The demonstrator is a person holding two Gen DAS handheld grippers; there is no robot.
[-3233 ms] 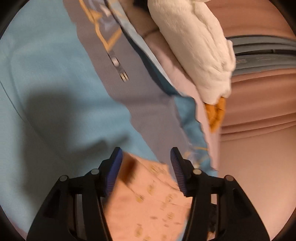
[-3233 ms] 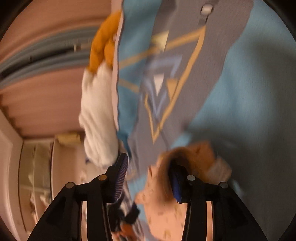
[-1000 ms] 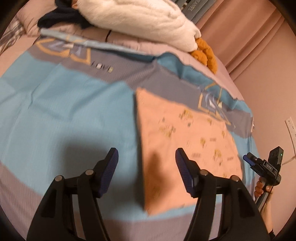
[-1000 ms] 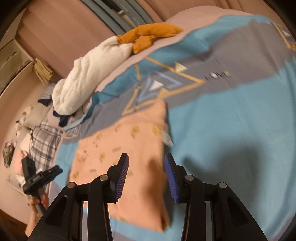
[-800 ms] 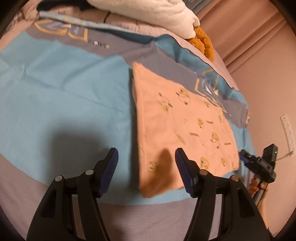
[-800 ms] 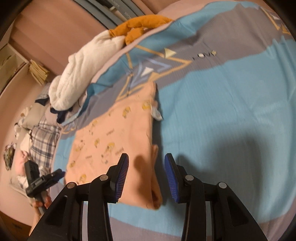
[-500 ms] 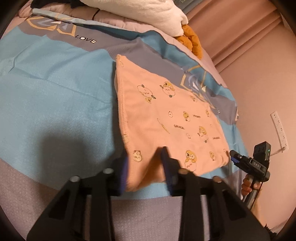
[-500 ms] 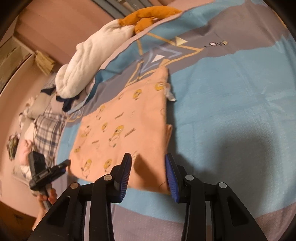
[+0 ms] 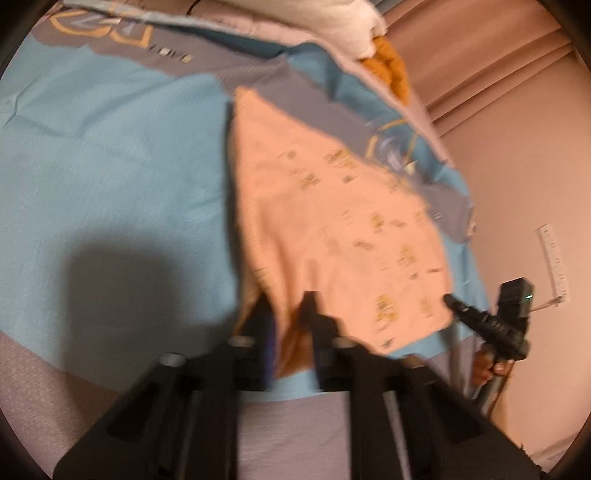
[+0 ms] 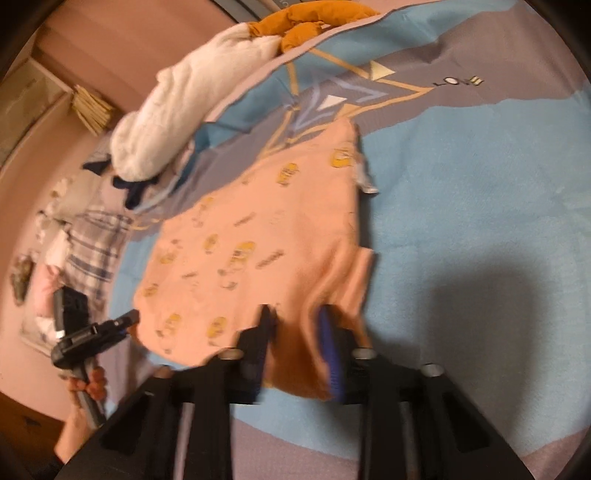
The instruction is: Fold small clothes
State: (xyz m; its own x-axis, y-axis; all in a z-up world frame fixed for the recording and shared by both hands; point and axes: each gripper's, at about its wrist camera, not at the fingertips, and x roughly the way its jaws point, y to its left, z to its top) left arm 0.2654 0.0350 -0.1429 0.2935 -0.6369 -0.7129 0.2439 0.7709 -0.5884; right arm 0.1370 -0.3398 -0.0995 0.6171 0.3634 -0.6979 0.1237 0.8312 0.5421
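Observation:
A small peach garment with yellow cartoon prints [image 9: 332,221] lies spread on the blue and grey bedspread [image 9: 110,166]. My left gripper [image 9: 288,306] is closed on its near left corner, the cloth pinched between the fingers. My right gripper [image 10: 295,317] is closed on the garment's near right corner [image 10: 295,258], which is bunched up between the fingers. Each gripper shows in the other's view, the right one [image 9: 480,317] and the left one [image 10: 96,332]. Both views are motion-blurred.
A white plush blanket [image 10: 184,103] and an orange soft toy [image 10: 303,22] lie at the far edge of the bed. A plaid cloth and other clothes [image 10: 92,236] lie to the left. Pink curtains [image 9: 480,55] and a wall stand beyond.
Both grippers have come down onto the near edge of the garment and closed on its two near corners. The cloth there has bunched and lifted a little.

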